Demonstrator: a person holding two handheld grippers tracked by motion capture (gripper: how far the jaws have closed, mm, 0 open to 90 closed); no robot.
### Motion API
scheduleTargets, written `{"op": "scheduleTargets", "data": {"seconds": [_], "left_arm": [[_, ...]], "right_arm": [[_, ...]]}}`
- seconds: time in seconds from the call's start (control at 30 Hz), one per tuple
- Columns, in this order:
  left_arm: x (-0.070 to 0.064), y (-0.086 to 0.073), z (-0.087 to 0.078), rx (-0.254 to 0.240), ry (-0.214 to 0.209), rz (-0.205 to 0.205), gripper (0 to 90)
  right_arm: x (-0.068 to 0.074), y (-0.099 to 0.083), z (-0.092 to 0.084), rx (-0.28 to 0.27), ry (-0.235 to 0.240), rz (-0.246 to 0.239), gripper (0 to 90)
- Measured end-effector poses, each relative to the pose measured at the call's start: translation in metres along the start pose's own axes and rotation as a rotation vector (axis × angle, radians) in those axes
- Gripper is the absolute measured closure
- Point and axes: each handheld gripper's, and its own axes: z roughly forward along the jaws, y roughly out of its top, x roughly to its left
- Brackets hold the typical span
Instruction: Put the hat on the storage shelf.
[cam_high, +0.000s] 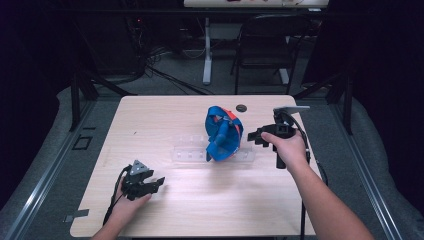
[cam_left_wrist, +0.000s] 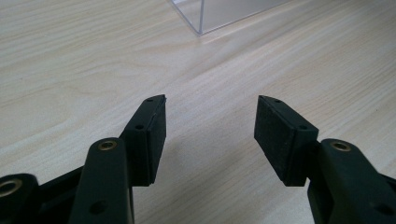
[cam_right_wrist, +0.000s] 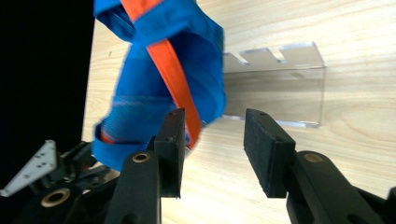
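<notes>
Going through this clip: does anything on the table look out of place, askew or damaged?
Nothing looks damaged or spilled. The blue fabric bag with an orange strap sits crumpled over the clear acrylic rack, covering part of it. A small dark round object lies apart near the table's far edge.

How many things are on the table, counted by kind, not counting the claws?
Blue and orange cloth item: 1
Clear rack: 1
Small dark disc: 1
Total: 3
</notes>
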Motion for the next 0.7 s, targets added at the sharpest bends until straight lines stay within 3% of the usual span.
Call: {"op": "scheduleTargets", "data": {"seconds": [0.23,0.37,0.7], "left_arm": [[-0.001,0.0,0.001,0.003,0.001,0.005,44.0],[-0.001,0.0,0.001,0.005,0.002,0.001,44.0],[0.0,0.0,0.001,-0.002,0.011,0.007,43.7]], "right_arm": [[-0.015,-0.02,0.007,-0.017,0.009,-0.029,56.8],[-0.024,-0.032,0.013,-0.019,-0.028,-0.053,56.2],[-0.042,-0.057,0.023,-0.015,-0.041,-0.097,52.1]]}}
